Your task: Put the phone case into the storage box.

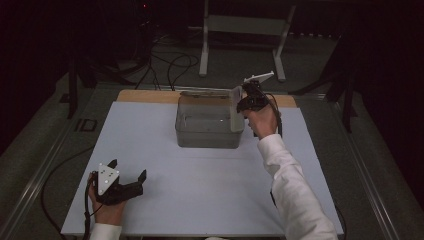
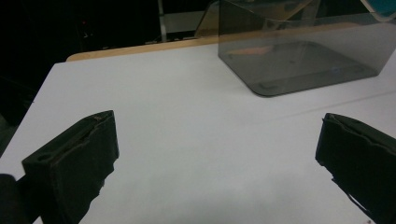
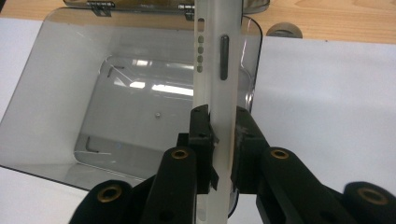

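One clear plastic box (image 1: 209, 131) at upper centre, one white flat piece (image 3: 218, 93) over it, two grippers: left gripper (image 1: 127, 176), right gripper (image 1: 248, 93).

**No readable text in any view**

No words, labels, brand marks, numbers or signs can be read anywhere. The clear plastic box (image 1: 209, 122) carries no print on its walls or its hinged lid. The white strip (image 3: 215, 93) shut between the jaws of the right tool (image 3: 223, 135) shows a row of small round dots and one dark slot, which are marks rather than characters. The grey three-cornered plate on the left tool (image 1: 127, 180) bears a few small dots and no lettering. The white sheet on the counter (image 1: 150, 150) is blank. A small red light far off in the dark background is too tiny to read.
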`<action>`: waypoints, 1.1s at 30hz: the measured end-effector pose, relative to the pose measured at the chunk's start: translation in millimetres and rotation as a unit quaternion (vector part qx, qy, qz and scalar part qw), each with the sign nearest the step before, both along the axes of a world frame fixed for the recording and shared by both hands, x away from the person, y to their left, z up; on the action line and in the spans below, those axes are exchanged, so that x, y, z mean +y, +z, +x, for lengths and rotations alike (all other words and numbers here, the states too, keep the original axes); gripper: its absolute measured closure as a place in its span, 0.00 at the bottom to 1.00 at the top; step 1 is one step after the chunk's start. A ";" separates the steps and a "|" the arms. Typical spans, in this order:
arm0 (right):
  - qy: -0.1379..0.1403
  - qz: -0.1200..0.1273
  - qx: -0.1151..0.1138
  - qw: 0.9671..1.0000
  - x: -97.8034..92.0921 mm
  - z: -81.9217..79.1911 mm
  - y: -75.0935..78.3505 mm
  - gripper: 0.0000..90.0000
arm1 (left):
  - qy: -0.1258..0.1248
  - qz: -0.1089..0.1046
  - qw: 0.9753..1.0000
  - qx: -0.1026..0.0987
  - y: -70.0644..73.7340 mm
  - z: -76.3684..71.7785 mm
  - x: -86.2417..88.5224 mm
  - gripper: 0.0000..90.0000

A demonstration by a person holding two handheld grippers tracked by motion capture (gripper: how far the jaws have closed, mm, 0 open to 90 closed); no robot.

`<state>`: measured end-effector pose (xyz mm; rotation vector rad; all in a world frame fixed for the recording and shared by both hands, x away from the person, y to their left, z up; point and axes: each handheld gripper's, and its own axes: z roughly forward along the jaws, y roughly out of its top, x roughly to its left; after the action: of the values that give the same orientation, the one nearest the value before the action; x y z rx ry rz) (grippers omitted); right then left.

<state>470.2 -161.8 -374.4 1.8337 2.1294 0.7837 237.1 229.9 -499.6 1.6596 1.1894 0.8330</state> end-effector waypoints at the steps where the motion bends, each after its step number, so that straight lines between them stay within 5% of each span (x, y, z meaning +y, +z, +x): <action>1: 0.000 0.000 0.000 1.000 0.0 0.0 0.0 0.90 | 0.000 0.000 1.000 0.000 0.0 0.0 0.0 0.00; 33: 0.000 -0.022 0.010 1.000 8.4 3.1 -16.1 0.90 | 0.000 0.000 1.000 0.000 0.3 -0.2 0.7 0.00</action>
<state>473.2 -153.4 -390.5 1.8258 2.1419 0.7156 236.8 230.7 -499.3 1.6585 1.1891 0.8336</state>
